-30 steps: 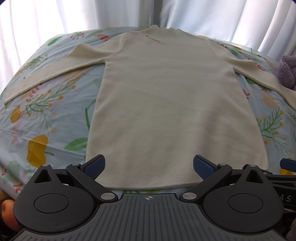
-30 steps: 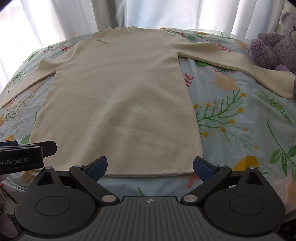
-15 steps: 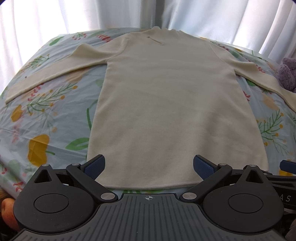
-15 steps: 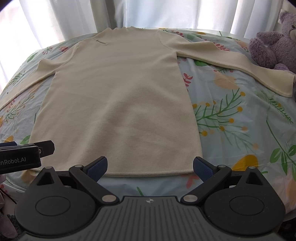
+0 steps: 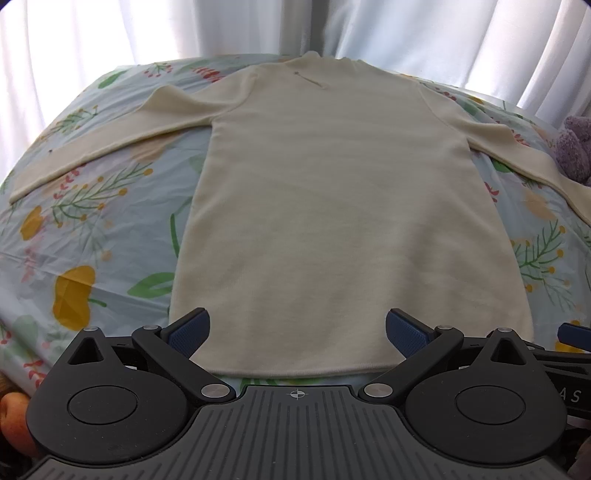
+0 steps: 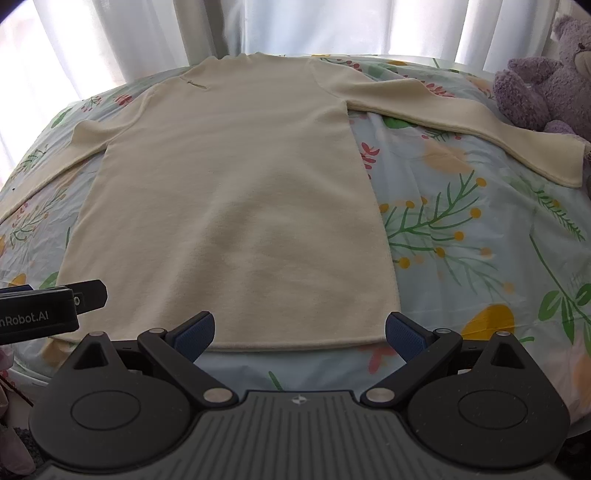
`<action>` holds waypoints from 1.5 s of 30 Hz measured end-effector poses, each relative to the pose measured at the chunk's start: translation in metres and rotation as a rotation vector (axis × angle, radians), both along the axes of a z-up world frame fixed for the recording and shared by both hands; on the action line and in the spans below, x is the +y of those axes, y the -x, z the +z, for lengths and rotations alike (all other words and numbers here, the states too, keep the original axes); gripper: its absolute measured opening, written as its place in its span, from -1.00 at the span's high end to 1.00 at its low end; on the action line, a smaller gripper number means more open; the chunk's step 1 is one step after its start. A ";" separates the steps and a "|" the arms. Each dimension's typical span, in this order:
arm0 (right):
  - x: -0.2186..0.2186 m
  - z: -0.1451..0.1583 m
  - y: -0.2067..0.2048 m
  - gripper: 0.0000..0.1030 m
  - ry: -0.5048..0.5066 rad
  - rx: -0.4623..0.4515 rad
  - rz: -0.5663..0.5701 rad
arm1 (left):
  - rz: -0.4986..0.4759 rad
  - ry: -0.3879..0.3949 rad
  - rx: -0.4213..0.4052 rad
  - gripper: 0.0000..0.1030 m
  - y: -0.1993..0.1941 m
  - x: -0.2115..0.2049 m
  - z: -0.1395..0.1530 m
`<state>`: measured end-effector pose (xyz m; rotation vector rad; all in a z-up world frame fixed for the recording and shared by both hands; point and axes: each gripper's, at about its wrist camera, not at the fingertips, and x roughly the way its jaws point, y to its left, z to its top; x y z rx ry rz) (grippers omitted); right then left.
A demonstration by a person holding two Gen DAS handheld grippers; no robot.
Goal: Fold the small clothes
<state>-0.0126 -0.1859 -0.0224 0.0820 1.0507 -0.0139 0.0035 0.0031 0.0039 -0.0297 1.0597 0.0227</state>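
Note:
A cream long-sleeved top (image 5: 340,206) lies flat on the floral sheet, collar far, hem near, both sleeves spread out sideways. It also shows in the right wrist view (image 6: 236,206). My left gripper (image 5: 297,330) is open and empty, just above the hem's middle. My right gripper (image 6: 299,330) is open and empty, over the hem's right part, its right finger near the hem's right corner. The left gripper's body (image 6: 40,310) shows at the left edge of the right wrist view.
The floral sheet (image 6: 461,229) covers a rounded bed or table. A purple teddy bear (image 6: 546,77) sits at the far right beside the right sleeve's cuff (image 6: 554,162). White curtains (image 5: 406,33) hang behind. The sheet's near edge drops off below the hem.
Both views have shifted only slightly; the left gripper drifted a little to the left. The top lies as before and both grippers stay open.

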 end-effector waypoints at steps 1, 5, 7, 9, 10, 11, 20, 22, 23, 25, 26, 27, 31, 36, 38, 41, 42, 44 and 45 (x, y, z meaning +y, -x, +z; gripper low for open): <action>0.000 0.000 0.000 -0.92 0.000 0.000 0.000 | 0.001 0.001 0.000 -1.00 0.000 0.000 0.000; 0.000 0.000 0.000 -0.92 -0.001 0.000 0.002 | 0.000 0.007 0.003 -1.00 -0.001 0.000 -0.001; -0.001 -0.001 0.000 -0.92 0.000 0.000 0.001 | -0.001 0.006 0.007 -1.00 -0.002 -0.001 -0.002; -0.001 -0.001 0.000 -0.92 -0.002 0.001 0.000 | -0.002 0.007 0.009 -1.00 -0.002 -0.001 -0.003; -0.001 -0.001 -0.001 -0.92 -0.003 0.003 -0.001 | -0.003 0.008 0.010 -1.00 -0.003 -0.001 -0.003; -0.002 -0.002 -0.001 -0.92 -0.004 0.005 -0.003 | -0.004 0.008 0.012 -1.00 -0.003 -0.001 -0.003; 0.000 -0.004 -0.004 -0.92 -0.005 0.012 0.001 | 0.007 0.032 0.021 -1.00 -0.004 0.003 -0.005; 0.000 -0.005 -0.004 -0.92 -0.006 0.016 0.003 | 0.008 0.033 0.023 -1.00 -0.004 0.005 -0.005; 0.000 -0.006 -0.004 -0.92 -0.007 0.018 0.004 | 0.008 0.033 0.024 -1.00 -0.004 0.005 -0.005; 0.001 -0.006 -0.005 -0.92 -0.006 0.023 0.004 | 0.005 0.033 0.026 -1.00 -0.005 0.005 -0.005; 0.001 -0.006 -0.006 -0.92 -0.005 0.024 0.003 | 0.003 0.035 0.027 -1.00 -0.005 0.005 -0.005; 0.001 -0.006 -0.006 -0.92 -0.004 0.025 0.003 | 0.001 0.035 0.027 -1.00 -0.005 0.005 -0.005; 0.002 -0.006 -0.007 -0.92 -0.004 0.027 0.000 | 0.000 0.036 0.026 -1.00 -0.006 0.006 -0.005; 0.003 -0.006 -0.008 -0.92 -0.003 0.028 0.003 | -0.001 0.034 0.026 -1.00 -0.007 0.007 -0.005; 0.003 -0.006 -0.009 -0.92 -0.001 0.028 0.003 | 0.000 0.035 0.026 -1.00 -0.007 0.006 -0.005; 0.004 -0.005 -0.011 -0.92 0.004 0.026 0.005 | 0.002 0.037 0.029 -1.00 -0.008 0.007 -0.005; 0.004 -0.005 -0.011 -0.92 0.002 0.026 0.004 | 0.002 0.038 0.030 -1.00 -0.009 0.007 -0.005; 0.004 -0.006 -0.012 -0.92 -0.003 0.028 0.002 | 0.003 0.038 0.032 -1.00 -0.010 0.007 -0.005; 0.003 -0.006 -0.013 -0.92 -0.005 0.029 0.002 | 0.002 0.038 0.033 -1.00 -0.011 0.007 -0.005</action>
